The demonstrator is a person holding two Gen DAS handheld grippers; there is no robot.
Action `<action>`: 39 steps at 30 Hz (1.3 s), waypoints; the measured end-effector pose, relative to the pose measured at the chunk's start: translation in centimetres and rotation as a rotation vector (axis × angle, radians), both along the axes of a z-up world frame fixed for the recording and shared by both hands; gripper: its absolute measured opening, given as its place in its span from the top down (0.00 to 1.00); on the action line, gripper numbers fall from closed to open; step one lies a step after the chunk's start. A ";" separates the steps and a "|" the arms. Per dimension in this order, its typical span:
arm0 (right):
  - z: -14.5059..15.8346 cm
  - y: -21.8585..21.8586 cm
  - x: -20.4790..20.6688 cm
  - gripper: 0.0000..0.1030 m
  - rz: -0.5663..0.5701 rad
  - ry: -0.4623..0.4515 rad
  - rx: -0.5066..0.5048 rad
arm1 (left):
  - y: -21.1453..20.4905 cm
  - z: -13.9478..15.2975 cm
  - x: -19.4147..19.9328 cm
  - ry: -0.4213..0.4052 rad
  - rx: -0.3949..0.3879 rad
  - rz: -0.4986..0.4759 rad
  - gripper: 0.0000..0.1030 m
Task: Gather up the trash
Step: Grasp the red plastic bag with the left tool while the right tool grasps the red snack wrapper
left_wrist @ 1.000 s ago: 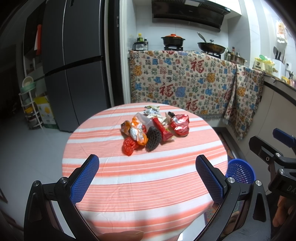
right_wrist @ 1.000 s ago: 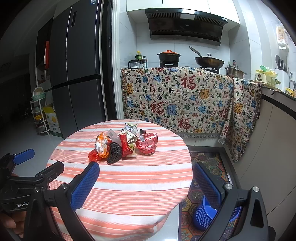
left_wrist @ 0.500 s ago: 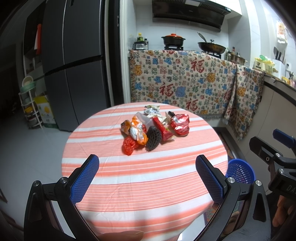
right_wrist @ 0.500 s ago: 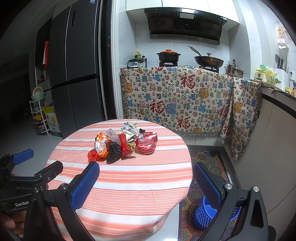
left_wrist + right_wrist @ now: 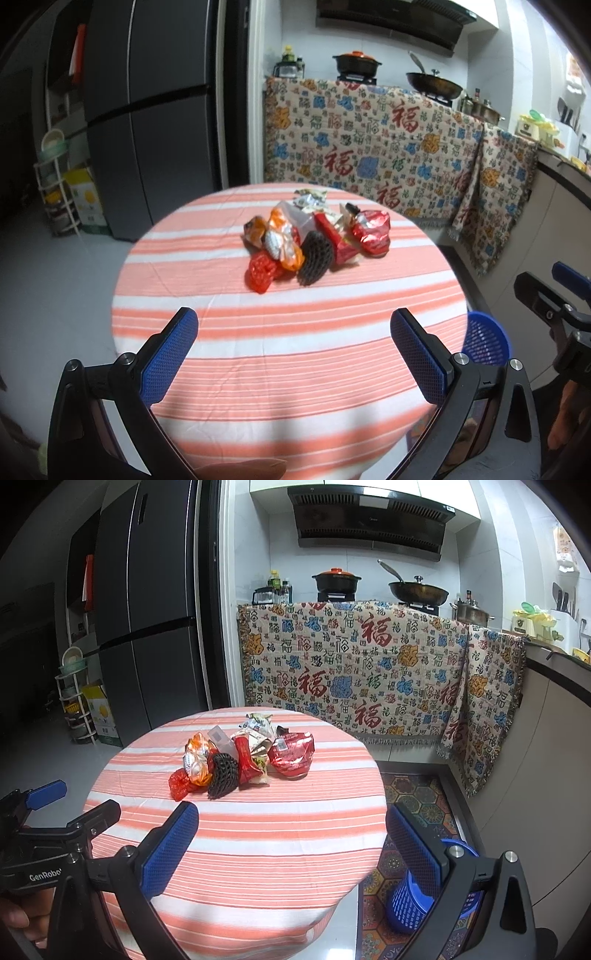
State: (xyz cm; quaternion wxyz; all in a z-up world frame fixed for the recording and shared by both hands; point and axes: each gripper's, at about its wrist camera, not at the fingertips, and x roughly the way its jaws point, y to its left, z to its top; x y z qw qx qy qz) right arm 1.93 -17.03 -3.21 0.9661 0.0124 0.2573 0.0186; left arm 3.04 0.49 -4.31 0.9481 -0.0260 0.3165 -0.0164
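Nothing has budged in the last second: the round table (image 5: pixel 288 347) holds the same view, the blue bin (image 5: pixel 410 904) waits on the floor beside it, the wrappers (image 5: pixel 314 240) sit heaped mid-table, untouched. Left gripper (image 5: pixel 293 354) and right gripper (image 5: pixel 291 845) hang back, jaws spread wide, empty. Collection hasn't started.

Glossy foil wrappers (image 5: pixel 371 230), matt cloth tablecloth (image 5: pixel 288 354), seemingly
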 end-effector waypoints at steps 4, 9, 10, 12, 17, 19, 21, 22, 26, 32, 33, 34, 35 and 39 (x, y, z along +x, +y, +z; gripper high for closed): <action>-1.6 0.1 1.3 0.00 -0.013 0.032 0.008 | 1.2 -2.4 1.9 0.037 -0.006 0.020 0.00; -3.9 -0.1 3.2 0.00 -0.034 0.059 0.024 | 2.5 -5.6 5.0 0.094 -0.015 0.039 0.00; -4.4 -0.1 3.7 0.00 -0.036 0.068 0.027 | 2.6 -6.2 5.6 0.103 -0.010 0.040 0.00; -5.7 -0.2 4.8 0.00 -0.041 0.093 0.029 | 2.6 -7.4 7.2 0.131 0.000 0.027 0.00; -9.2 0.0 7.8 0.00 -0.059 0.173 0.006 | 2.9 -10.5 11.2 0.203 -0.017 0.003 0.00; -10.5 0.2 9.0 0.00 -0.056 0.210 0.005 | 3.0 -11.7 12.7 0.237 -0.014 0.003 0.00; -11.8 0.5 10.2 0.00 -0.051 0.247 -0.003 | 3.2 -12.9 14.1 0.272 0.002 0.008 0.00; -12.5 0.5 10.9 0.00 -0.051 0.270 -0.006 | 3.2 -13.2 14.6 0.282 0.011 0.011 0.00; -14.7 0.9 13.5 0.00 -0.051 0.336 -0.008 | 3.7 -14.3 16.1 0.300 0.040 0.028 0.00; -16.6 1.7 16.9 0.00 -0.037 0.407 -0.025 | 3.6 -14.4 17.3 0.299 0.050 0.016 0.00; -16.6 1.7 17.3 0.00 -0.039 0.413 -0.033 | 3.7 -14.4 17.6 0.300 0.051 0.014 0.00; -16.5 2.1 17.7 0.00 -0.037 0.408 -0.049 | 3.7 -14.4 17.9 0.303 0.051 0.010 0.00; -16.4 2.3 18.0 0.00 -0.033 0.414 -0.051 | 3.7 -14.3 18.1 0.302 0.055 0.004 0.00; -16.2 2.8 19.7 0.00 -0.012 0.416 -0.051 | 4.1 -14.3 19.4 0.299 0.058 -0.053 0.00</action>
